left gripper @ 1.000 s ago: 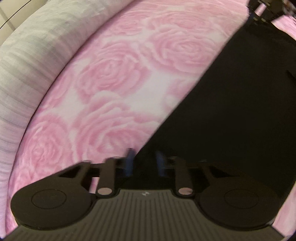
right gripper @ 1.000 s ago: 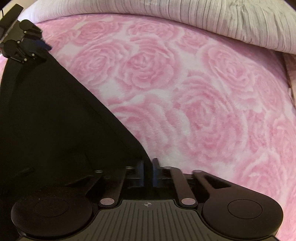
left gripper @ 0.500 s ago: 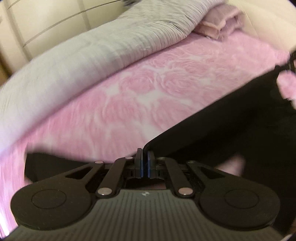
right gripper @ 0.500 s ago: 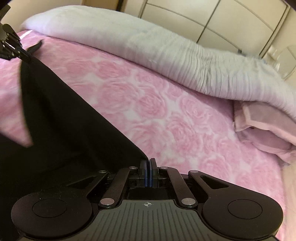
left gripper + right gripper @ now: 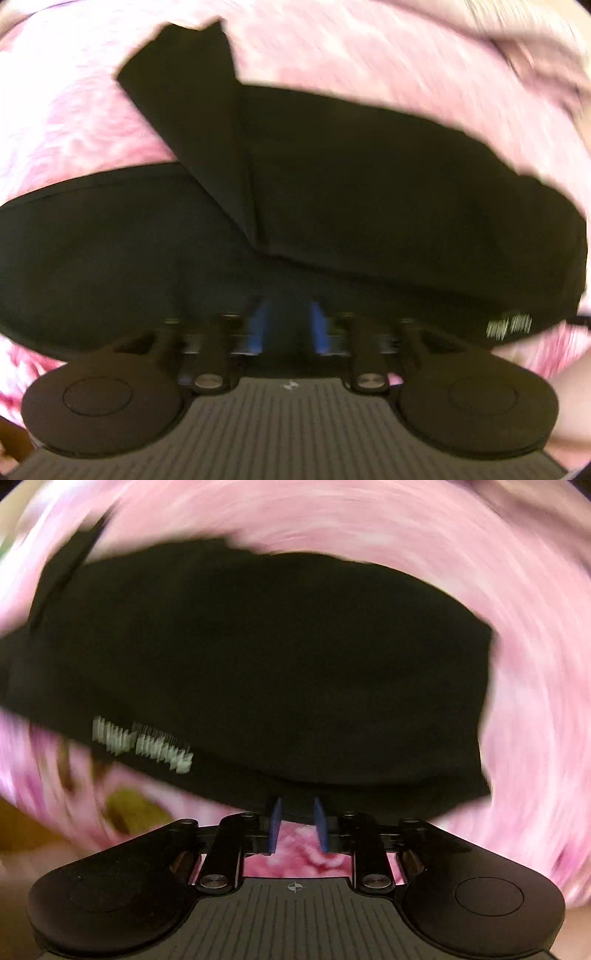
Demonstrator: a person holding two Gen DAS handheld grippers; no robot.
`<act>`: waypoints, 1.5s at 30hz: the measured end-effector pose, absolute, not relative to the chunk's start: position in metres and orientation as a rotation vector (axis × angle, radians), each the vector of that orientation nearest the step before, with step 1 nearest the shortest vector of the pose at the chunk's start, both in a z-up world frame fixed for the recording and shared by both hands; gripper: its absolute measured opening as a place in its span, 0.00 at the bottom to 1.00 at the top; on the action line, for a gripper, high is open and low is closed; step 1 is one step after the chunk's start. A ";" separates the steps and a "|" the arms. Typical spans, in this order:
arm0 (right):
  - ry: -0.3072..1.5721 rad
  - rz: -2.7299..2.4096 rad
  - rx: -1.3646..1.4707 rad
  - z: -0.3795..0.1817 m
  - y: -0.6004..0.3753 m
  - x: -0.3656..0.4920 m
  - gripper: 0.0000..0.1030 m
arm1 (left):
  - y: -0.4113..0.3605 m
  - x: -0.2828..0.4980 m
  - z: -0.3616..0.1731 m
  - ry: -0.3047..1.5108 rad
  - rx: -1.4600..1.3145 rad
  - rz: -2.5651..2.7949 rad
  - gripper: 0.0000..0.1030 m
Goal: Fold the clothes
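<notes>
Here the black garment [image 5: 332, 177] lies folded across the pink rose bedspread [image 5: 74, 122]; the left gripper [image 5: 286, 325] and right gripper [image 5: 297, 823] are opening, pads apart, nothing pinched.

Black garment [image 5: 258, 646] on pink rose bedspread [image 5: 517, 590], jaws opening (nothing between)

Pink rose-print blanket [image 5: 85, 122] spread beneath and ahead of both grippers, filling view on all sides, motion-blurred. Paler pinkish fabric [image 5: 517, 40] at far upper right of left view, too blurred to identify. Same blanket [image 5: 535, 664] visible between right jaws.
</notes>
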State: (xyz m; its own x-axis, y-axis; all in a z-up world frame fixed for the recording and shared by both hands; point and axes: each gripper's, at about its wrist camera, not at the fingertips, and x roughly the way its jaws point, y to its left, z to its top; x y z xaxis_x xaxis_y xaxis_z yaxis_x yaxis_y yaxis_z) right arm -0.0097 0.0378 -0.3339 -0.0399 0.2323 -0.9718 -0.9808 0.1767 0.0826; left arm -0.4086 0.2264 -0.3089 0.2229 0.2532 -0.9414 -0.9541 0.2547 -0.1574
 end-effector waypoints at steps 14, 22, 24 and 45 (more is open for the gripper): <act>1.443 0.639 0.397 -0.351 -0.037 0.095 0.37 | 0.300 -0.427 -0.341 0.778 -1.190 1.194 0.35; 1.398 0.598 0.438 -0.356 -0.040 0.117 0.39 | 0.293 -0.436 -0.360 0.798 -1.183 1.173 0.10; 1.400 0.588 0.404 -0.362 -0.039 0.119 0.39 | 0.291 -0.436 -0.361 0.790 -1.175 1.173 0.12; 1.270 0.805 0.154 -0.332 -0.039 0.134 0.11 | 0.165 -0.470 -0.333 0.692 -0.970 1.281 0.02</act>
State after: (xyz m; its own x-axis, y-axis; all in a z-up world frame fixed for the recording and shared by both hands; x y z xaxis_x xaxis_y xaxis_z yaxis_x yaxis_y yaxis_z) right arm 0.1345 -0.0391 -0.3321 0.0693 0.6124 -0.7875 -0.4513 0.7232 0.5228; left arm -0.4699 0.1651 -0.3329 0.1841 0.4623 -0.8674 -0.9789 0.0062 -0.2045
